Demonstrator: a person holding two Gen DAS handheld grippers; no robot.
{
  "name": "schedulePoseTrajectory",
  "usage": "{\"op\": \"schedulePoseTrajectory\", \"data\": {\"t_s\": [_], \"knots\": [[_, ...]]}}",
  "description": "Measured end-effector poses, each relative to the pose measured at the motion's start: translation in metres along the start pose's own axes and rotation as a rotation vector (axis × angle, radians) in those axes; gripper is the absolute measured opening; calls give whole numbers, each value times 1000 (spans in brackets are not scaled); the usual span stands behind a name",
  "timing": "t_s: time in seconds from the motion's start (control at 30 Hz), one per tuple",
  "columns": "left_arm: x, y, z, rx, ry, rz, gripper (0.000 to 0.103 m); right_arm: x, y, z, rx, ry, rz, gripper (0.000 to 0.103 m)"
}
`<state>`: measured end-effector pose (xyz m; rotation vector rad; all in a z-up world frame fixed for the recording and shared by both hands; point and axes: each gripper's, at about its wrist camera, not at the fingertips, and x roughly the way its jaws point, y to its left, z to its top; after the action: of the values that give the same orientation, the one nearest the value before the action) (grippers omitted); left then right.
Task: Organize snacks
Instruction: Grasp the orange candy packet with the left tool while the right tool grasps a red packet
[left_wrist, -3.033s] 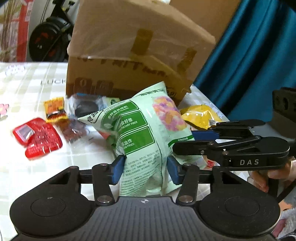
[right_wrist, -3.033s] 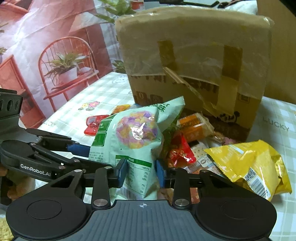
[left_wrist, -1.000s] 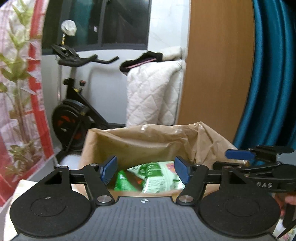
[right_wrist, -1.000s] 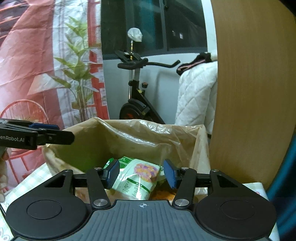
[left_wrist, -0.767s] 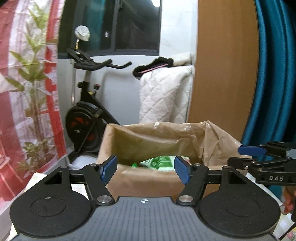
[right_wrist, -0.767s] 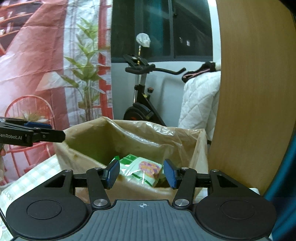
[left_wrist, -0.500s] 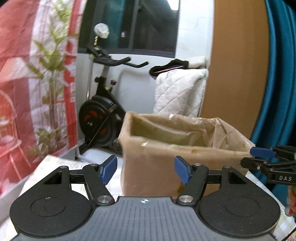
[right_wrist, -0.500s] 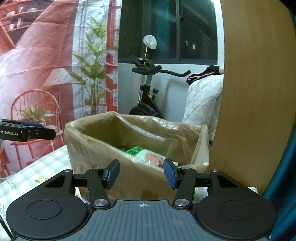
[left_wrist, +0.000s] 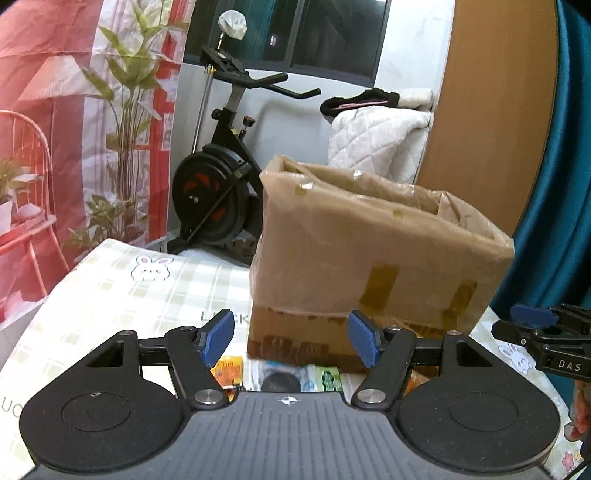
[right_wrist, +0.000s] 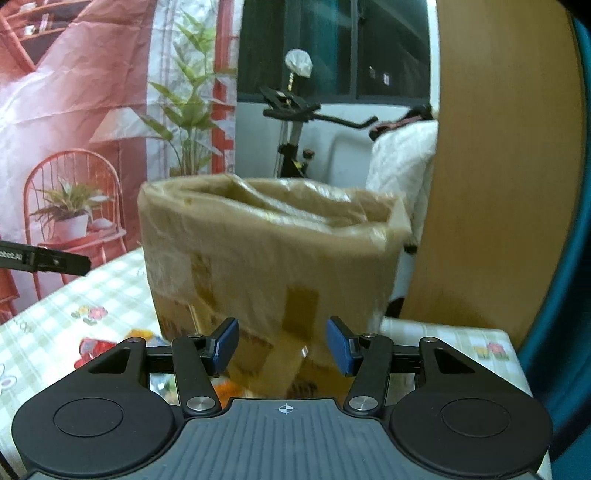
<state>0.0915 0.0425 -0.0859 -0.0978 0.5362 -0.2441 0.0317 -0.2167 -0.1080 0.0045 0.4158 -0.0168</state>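
A tall cardboard box (left_wrist: 369, 266) lined with a plastic bag stands on the checked tablecloth; it also shows in the right wrist view (right_wrist: 266, 254). Its inside is hidden from both views. My left gripper (left_wrist: 291, 339) is open and empty, in front of the box's lower left part. My right gripper (right_wrist: 282, 347) is open and empty, in front of the box's base. Small snack packets (left_wrist: 229, 371) lie on the cloth by the box's foot, among them a dark round one (left_wrist: 280, 380). A red packet (right_wrist: 94, 349) lies left of the box.
The right gripper's tip (left_wrist: 543, 325) shows at the right in the left wrist view; the left one's tip (right_wrist: 44, 260) shows at the left in the right wrist view. An exercise bike (left_wrist: 221, 192), a wooden panel (right_wrist: 506, 166) and a teal curtain (left_wrist: 565, 184) stand behind the table.
Both grippers let go of the green snack bag into the box, then drew back and down. The box's rim now stands above both views and the table packets show again.
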Motion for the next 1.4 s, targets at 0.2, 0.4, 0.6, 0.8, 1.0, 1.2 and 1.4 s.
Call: {"op": "schedulePoseTrajectory", "data": {"t_s": [0.2,0.4,0.6,0.8,1.0,1.2,1.4], "knots": [[2,3,-11,-19,27,6,70,-2,-14,-29,44,58,-35,50],[5,0,-25,-11,64,0,70,3,-19,-48,82,123,-36,50],[7,7,-33,-30,92,-11,70,12,-11,-60,92,163,-5,50],[2,18,-29,-12,82,19,70,32,27,-61,40,203,96,49],[-1,31,-30,-25,87,51,70,67,60,-59,-60,260,160,50],[4,38,-40,-53,111,48,70,90,78,-61,-119,340,176,49],[6,46,-46,-68,138,54,70,89,80,-68,-126,352,175,50]]}}
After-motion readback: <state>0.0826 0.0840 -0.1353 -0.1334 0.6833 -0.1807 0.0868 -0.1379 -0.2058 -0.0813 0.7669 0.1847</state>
